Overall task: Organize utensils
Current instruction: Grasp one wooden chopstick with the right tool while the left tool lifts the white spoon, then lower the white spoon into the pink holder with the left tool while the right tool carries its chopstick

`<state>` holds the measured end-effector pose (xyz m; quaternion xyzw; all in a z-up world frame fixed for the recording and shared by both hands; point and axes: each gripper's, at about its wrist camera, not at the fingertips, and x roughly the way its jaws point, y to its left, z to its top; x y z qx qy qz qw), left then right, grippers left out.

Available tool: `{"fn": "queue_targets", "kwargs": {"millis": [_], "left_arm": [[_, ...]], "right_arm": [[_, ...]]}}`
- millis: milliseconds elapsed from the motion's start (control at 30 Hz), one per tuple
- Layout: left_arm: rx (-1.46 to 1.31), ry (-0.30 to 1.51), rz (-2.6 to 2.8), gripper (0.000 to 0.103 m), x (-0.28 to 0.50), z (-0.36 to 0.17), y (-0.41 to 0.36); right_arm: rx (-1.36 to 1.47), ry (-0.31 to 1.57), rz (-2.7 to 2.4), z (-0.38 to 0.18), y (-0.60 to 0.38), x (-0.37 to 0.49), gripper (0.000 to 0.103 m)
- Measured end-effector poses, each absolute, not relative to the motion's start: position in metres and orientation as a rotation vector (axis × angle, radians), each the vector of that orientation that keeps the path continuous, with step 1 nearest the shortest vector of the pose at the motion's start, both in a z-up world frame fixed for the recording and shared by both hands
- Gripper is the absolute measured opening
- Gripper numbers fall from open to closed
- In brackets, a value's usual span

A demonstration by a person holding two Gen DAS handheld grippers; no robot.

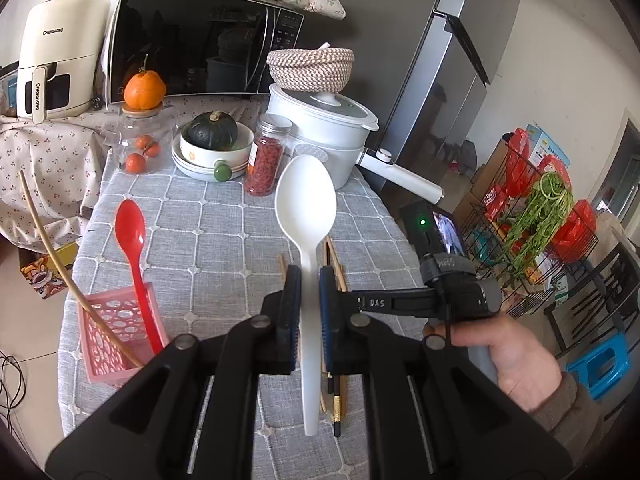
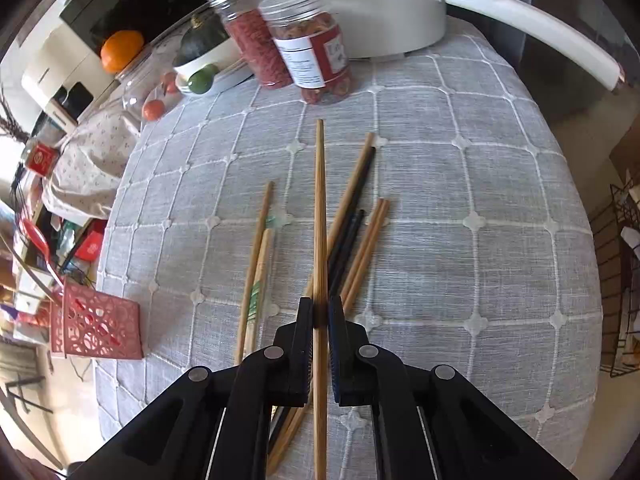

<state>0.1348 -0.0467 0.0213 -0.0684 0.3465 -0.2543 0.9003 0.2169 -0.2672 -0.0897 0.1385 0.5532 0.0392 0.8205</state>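
My left gripper (image 1: 309, 280) is shut on a white plastic spoon (image 1: 306, 208), held above the grey checked tablecloth (image 1: 224, 236), bowl pointing away. A pink perforated basket (image 1: 116, 332) stands at the table's left edge with a red spoon (image 1: 134, 240) and a long wooden chopstick (image 1: 60, 264) leaning in it. My right gripper (image 2: 320, 312) is shut on a wooden chopstick (image 2: 320, 208), held above several loose wooden and black chopsticks (image 2: 352, 224) on the cloth. The basket also shows in the right wrist view (image 2: 98, 328) at the left. The right gripper body (image 1: 436, 292) shows in the left wrist view.
At the table's back stand a white pot (image 1: 328, 128) with a long handle, a jar of red berries (image 1: 266, 156), a bowl with a dark squash (image 1: 214, 140), a glass jar (image 1: 140, 140) with an orange on its lid, and a microwave (image 1: 200, 40). A wire rack (image 1: 532, 216) stands right.
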Motion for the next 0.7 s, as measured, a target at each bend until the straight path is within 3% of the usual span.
{"fn": "queue_targets", "kwargs": {"millis": [333, 700], "left_arm": [[-0.177, 0.631, -0.500, 0.010, 0.129, 0.037, -0.032], [-0.281, 0.381, -0.339, 0.010, 0.132, 0.056, 0.034]], "right_arm": [[0.320, 1.080, 0.149, -0.063, -0.265, 0.204, 0.007], [0.288, 0.704, 0.315, 0.022, -0.234, 0.168, 0.007]]}}
